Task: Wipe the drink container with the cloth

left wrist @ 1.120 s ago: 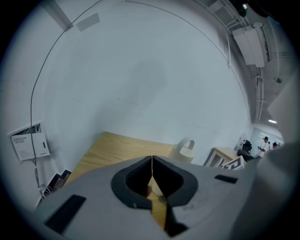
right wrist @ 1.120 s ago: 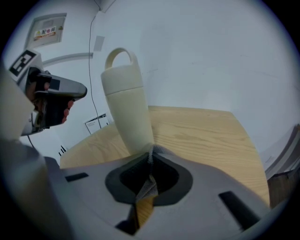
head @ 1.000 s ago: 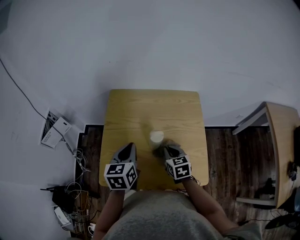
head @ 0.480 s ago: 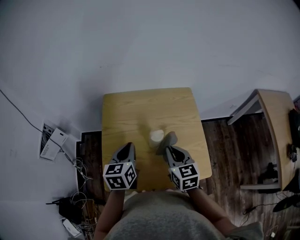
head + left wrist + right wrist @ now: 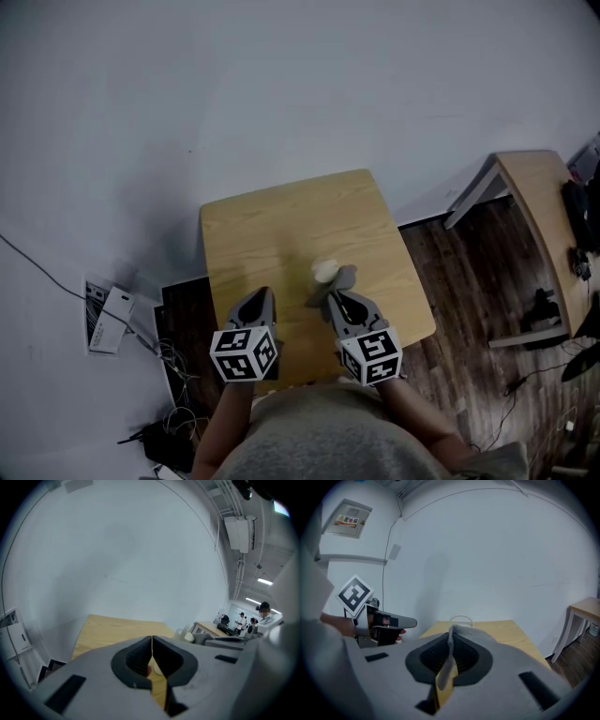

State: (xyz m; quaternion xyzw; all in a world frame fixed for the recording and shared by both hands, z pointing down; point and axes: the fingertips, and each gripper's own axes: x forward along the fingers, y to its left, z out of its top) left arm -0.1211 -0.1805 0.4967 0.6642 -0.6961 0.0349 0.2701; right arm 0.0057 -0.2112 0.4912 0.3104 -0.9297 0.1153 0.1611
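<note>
A small white cup point(image 5: 323, 271) stands on the wooden table point(image 5: 272, 234), a little right of its middle. A grey cloth point(image 5: 341, 279) hangs against the cup's right side, with my right gripper point(image 5: 336, 299) shut on it. In the right gripper view the cloth point(image 5: 450, 641) runs up between the closed jaws, and the cup's rim point(image 5: 461, 618) shows just beyond. My left gripper point(image 5: 260, 302) hovers over the table's near left part, apart from the cup. Its jaws are shut with nothing between them point(image 5: 152, 641). The cup point(image 5: 189, 637) shows at that view's right.
A second wooden table point(image 5: 542, 202) stands to the right on the dark wood floor. Boxes point(image 5: 108, 314) and cables point(image 5: 169, 361) lie on the floor at the left. A white wall rises behind the table. Several people point(image 5: 260, 613) are far off.
My right gripper has lifted the cloth from the tabletop up against the cup's right side. The head view has swung, so the table looks turned. My left gripper has stayed put.
</note>
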